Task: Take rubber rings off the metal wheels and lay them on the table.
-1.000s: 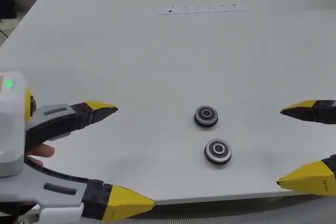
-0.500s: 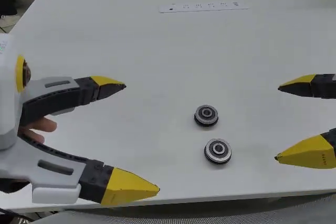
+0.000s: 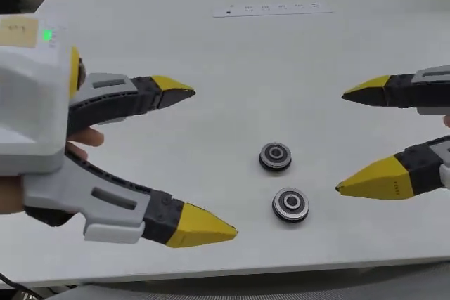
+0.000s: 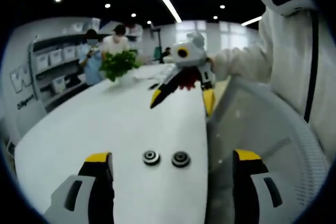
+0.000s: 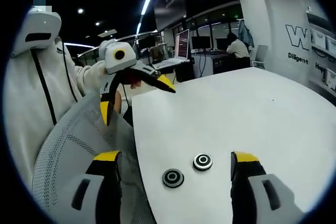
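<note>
Stock on table [image 3: 281,68]: near wheel [image 3: 291,203], metal, rubber ring [image 3: 306,204] fitted, by the front edge; second wheel [image 3: 275,157], same, just behind near wheel. Flanking near wheel: left gripper [image 3: 214,161] to its left, right gripper [image 3: 340,142] to its right, both with jaws spread wide, holding nothing.

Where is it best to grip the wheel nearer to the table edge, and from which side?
Grip the near wheel across its black outer rim, coming from above. It lies flat on the table, so only the rim gives opposite faces. The right tool, open beside it, seems well placed; the far wheel sits behind.
</note>
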